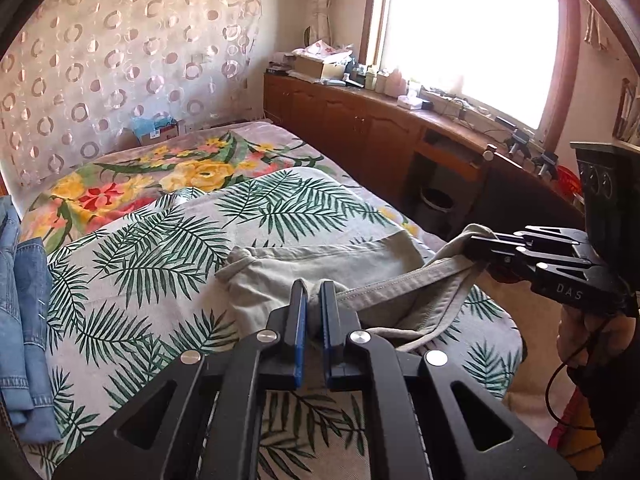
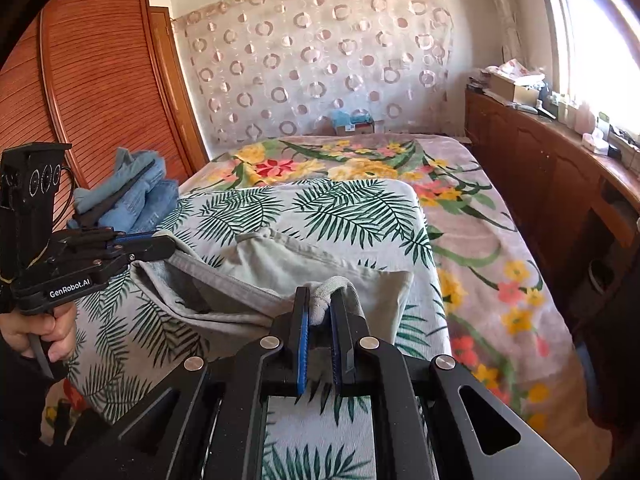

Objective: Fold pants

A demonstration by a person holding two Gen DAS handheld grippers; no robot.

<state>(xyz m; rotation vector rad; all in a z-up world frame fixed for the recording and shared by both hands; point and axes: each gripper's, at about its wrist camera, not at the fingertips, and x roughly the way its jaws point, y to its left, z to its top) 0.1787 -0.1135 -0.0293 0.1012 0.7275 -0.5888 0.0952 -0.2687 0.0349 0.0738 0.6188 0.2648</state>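
Left wrist view: left gripper (image 1: 314,300) has its jaws pinching the waistband of the pants (image 1: 320,264), and off to the side the right gripper (image 1: 480,246) is pinching the same band further along. Both corners are lifted just off the bed (image 1: 120,280), so the waist hangs stretched between them while the legs lie on the palm-print cover; likely a set-up for carrying the waist over into a fold. Folded jeans (image 1: 24,300) wait at the edge.
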